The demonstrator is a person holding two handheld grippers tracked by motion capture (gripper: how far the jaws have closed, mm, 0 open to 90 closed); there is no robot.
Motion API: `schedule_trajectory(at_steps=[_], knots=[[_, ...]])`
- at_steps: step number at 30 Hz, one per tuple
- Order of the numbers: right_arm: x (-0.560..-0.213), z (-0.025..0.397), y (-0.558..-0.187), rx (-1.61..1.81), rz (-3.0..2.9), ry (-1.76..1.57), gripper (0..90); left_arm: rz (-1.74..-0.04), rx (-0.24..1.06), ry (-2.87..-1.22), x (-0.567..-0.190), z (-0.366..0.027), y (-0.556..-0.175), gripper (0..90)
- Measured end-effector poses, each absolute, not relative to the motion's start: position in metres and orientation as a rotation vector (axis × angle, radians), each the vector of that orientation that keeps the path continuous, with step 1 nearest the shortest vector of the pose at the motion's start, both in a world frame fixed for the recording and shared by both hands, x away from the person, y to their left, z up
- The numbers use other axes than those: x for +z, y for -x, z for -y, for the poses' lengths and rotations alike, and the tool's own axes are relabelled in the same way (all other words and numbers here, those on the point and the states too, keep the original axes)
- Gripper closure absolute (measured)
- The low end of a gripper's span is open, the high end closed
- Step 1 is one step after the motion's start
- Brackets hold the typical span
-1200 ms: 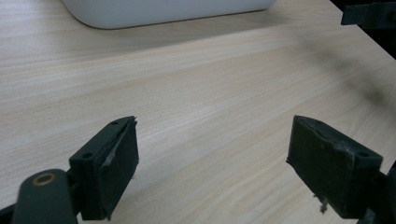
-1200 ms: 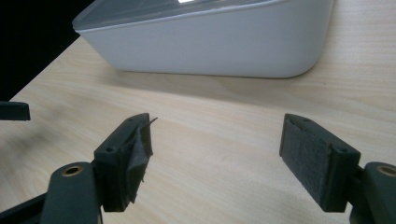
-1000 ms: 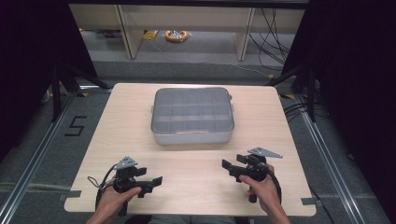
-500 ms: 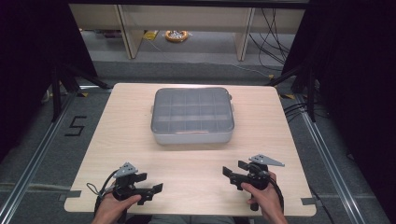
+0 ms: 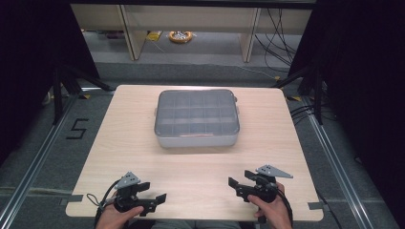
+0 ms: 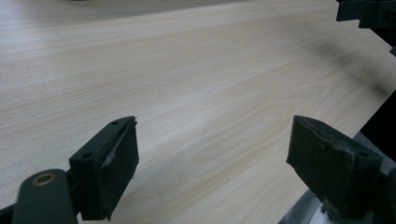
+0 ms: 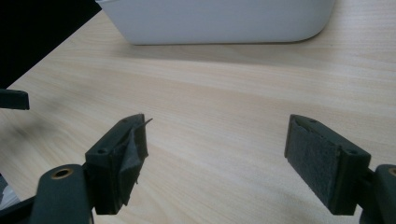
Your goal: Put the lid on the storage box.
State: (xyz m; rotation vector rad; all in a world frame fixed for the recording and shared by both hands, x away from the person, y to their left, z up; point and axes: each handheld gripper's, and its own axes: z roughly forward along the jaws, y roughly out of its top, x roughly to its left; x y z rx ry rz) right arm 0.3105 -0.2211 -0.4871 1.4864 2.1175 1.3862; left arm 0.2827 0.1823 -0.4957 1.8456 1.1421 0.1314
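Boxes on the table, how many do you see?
1. A grey lidded box sits mid-table, toward the far edge; its white side shows in the right gripper view. None seems hidden.

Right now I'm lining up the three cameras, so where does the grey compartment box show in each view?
High view: the grey compartment box sits mid-table, lid on, beyond both grippers.
Left gripper view: not in it.
Right gripper view: its pale side wall runs along the top edge.
Shared landmark: the light wooden table.

Lab: black curtains (image 5: 38, 57), floor rails (image 5: 28, 167), cables (image 5: 282, 28).
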Motion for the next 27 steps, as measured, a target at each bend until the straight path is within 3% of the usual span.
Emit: schedule_trajectory(at_steps=[27], knots=[[-0.497, 0.218, -0.272, 1.356, -2.15, -1.471, 21.9, -1.129, 0.125, -1.849, -0.497, -0.186, -0.257, 15.5]])
